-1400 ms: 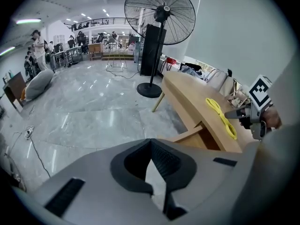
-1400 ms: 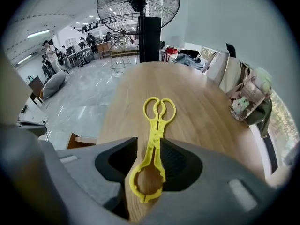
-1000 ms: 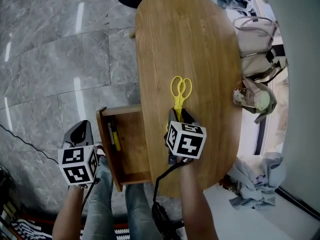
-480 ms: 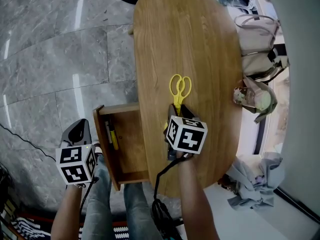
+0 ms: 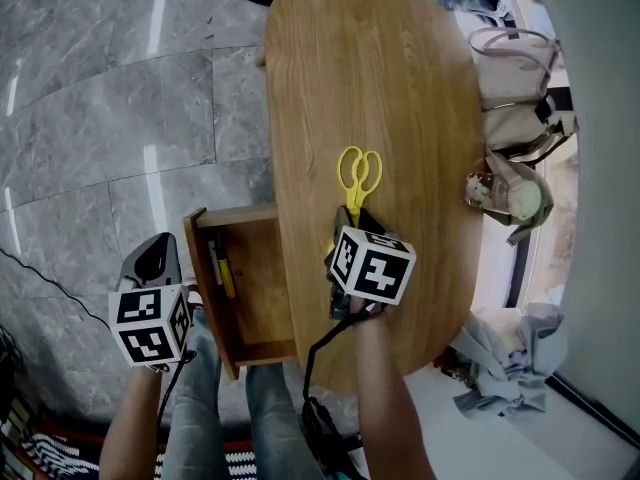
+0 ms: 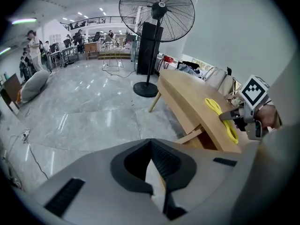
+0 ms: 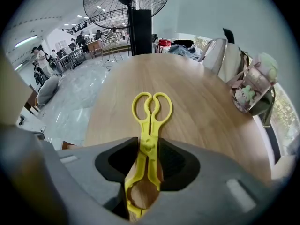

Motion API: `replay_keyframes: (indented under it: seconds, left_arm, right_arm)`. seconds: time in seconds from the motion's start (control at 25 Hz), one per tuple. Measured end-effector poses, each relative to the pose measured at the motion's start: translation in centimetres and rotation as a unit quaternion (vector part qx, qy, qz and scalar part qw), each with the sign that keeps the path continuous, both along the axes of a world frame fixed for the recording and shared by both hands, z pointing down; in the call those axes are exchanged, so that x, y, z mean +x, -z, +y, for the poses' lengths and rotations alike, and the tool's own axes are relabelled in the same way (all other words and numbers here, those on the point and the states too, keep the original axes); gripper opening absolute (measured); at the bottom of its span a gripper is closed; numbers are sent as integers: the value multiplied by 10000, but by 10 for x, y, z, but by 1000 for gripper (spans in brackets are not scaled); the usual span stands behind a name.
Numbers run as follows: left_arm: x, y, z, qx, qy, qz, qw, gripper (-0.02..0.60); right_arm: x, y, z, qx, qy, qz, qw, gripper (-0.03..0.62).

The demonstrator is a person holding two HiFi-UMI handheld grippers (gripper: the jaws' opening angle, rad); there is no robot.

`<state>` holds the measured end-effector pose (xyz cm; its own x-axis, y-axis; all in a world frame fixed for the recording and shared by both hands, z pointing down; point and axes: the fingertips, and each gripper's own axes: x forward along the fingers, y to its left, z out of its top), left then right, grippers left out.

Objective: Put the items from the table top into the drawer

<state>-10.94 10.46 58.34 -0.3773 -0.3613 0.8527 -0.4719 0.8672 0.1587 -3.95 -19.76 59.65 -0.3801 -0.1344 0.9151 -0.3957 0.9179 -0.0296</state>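
Observation:
Yellow scissor-shaped tongs (image 5: 358, 173) lie on the oval wooden table (image 5: 400, 78), finger loops pointing away from me. My right gripper (image 5: 353, 223) is shut on the tongs (image 7: 149, 121) near the pivot, with the pads pressed against both sides; the tong ends run back under the gripper (image 7: 149, 142). Left of the table, the drawer (image 5: 255, 313) stands pulled out, and a yellow and black pen (image 5: 222, 268) lies inside it. My left gripper (image 5: 153, 260) hangs over the floor left of the drawer, its jaws (image 6: 151, 142) shut on nothing.
A clear bag with a small toy (image 5: 508, 196) sits at the table's right edge. Beige bags (image 5: 515, 78) rest beyond that edge. A tall standing fan (image 6: 156, 13) stands on the grey marble floor past the table's far end. My legs are below the drawer.
My right gripper has edged forward along the tongs and its jaws have come in around them. The left gripper has drifted slightly left and down. The drawer stays open.

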Motion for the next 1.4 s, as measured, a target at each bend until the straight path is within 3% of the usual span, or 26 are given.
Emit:
replay_keyframes:
  seconds: [0.76, 1.4]
  left_arm:
    - [14, 1, 25, 18, 94, -23, 10000, -5]
    - [31, 16, 54, 160, 232, -132, 9995, -5]
  right_arm:
    - [4, 11, 14, 137, 220, 28, 9997, 117]
    - [19, 29, 55, 141, 345, -73, 9993, 117]
